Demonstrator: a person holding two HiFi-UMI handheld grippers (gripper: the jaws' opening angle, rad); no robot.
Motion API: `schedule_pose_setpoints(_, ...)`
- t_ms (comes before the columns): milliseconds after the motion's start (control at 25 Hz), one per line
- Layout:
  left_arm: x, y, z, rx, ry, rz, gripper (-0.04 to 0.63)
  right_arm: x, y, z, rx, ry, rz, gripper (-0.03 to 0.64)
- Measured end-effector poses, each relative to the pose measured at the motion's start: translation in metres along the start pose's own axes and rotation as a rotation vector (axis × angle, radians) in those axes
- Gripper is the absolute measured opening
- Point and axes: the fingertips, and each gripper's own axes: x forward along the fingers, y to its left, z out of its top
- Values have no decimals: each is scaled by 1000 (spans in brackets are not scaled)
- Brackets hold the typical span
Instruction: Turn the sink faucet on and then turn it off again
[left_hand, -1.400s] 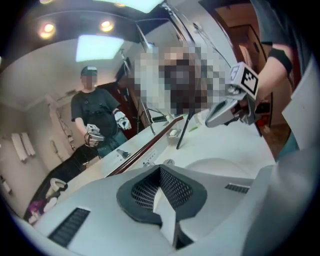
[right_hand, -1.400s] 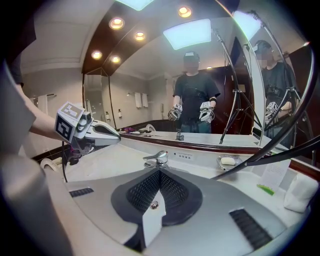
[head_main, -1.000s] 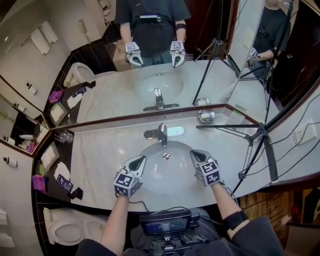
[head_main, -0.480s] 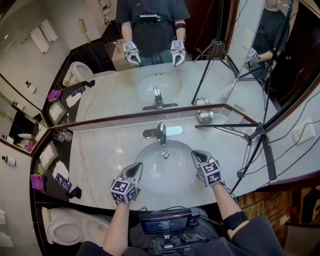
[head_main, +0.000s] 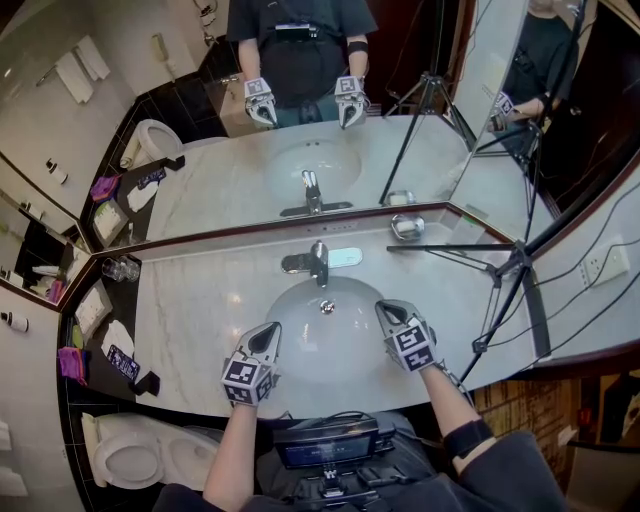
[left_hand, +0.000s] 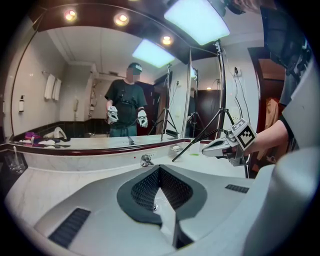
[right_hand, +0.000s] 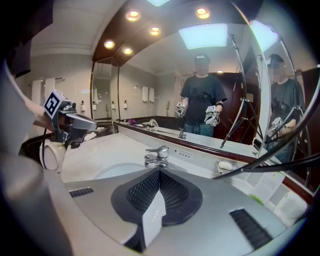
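Observation:
The chrome faucet (head_main: 310, 262) stands at the back of the white sink (head_main: 322, 345), its lever level; no water shows. My left gripper (head_main: 268, 331) hovers over the basin's near left rim, shut and holding nothing. My right gripper (head_main: 384, 309) hangs over the near right rim, also shut and holding nothing. Both point toward the faucet and stay well short of it. In the left gripper view the faucet (left_hand: 146, 160) sits beyond the closed jaws, with the right gripper (left_hand: 206, 148) off to the right. In the right gripper view the faucet (right_hand: 157, 156) is straight ahead and the left gripper (right_hand: 94, 122) is at the left.
A soap dish (head_main: 405, 227) sits right of the faucet by the mirror. A black tripod (head_main: 503, 272) stands on the counter's right end. Glasses (head_main: 122, 270) and toiletries (head_main: 112, 352) line the left shelf. A toilet (head_main: 130, 455) is at the lower left.
My left gripper has drawn back a little toward the counter's near edge. The right gripper has barely moved. Both stay shut.

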Motion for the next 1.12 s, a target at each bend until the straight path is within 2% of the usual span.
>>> schedule_pose_setpoints(320,3,8,2,12,13,17,2,40,28,7,-519,37,39,51)
schedule_pose_setpoints(440,5,12,4,7,12,28,2,59,31,15,-648,29,38,87)
schedule_pose_setpoints(520,6,16,5,7,12,37,2,74,30,20,-707,27,40,103)
schedule_pose_setpoints(600,10,20,6,17,18,43,2,89,29,24,-761,27,43,154)
schedule_pose_setpoints(760,18,22,8,42,42,42,2,119,28,30,-845,16,50,166)
schedule_pose_setpoints(800,20,22,7,45,43,41,2,127,28,30,-860,16,53,198)
schedule_pose_setpoints(1080,36,26,5,61,58,15,2,176,32,33,-957,18,68,204)
schedule_pose_setpoints(1120,37,27,6,61,58,14,2,181,33,32,-971,21,76,222)
